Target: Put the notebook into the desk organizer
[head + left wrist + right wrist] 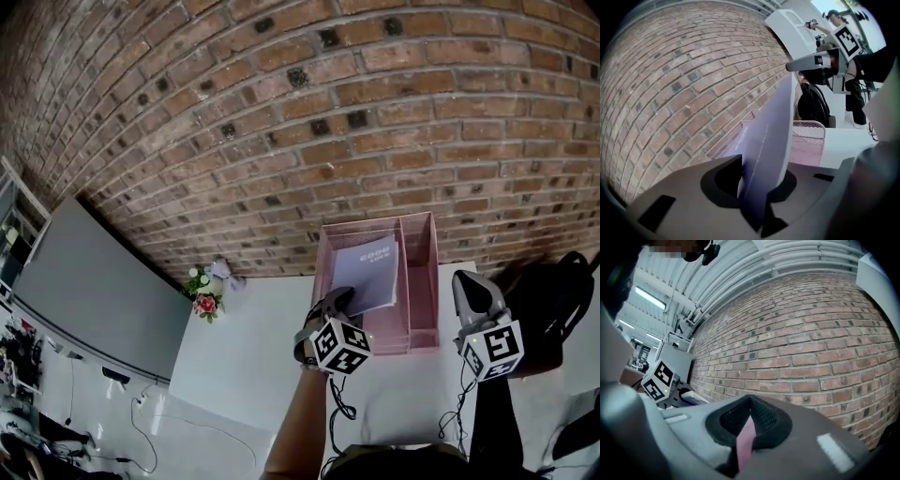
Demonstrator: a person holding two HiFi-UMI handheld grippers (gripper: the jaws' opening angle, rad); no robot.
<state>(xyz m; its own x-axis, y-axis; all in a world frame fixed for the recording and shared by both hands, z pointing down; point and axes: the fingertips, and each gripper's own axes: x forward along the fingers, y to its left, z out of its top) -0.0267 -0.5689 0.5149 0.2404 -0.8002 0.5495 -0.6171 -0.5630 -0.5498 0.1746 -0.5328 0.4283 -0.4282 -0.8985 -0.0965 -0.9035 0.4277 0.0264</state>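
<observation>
A pale lavender notebook [367, 272] leans tilted in the upper tray of the pink mesh desk organizer [424, 281], which stands against the brick wall. My left gripper [341, 300] is shut on the notebook's near lower corner. In the left gripper view the notebook [768, 140] stands edge-on between the jaws of the left gripper [761, 199], with the organizer's mesh [806, 140] behind it. My right gripper [461, 279] hovers just right of the organizer, apart from it, jaws shut and holding nothing. In its own view the right gripper [746, 427] shows only a thin pink strip between the jaws.
The organizer sits on a white table [262, 356]. A small flower pot [205, 298] stands at the table's back left by the brick wall [309, 122]. A black chair [553, 300] is at the right, a grey panel [94, 291] at the left.
</observation>
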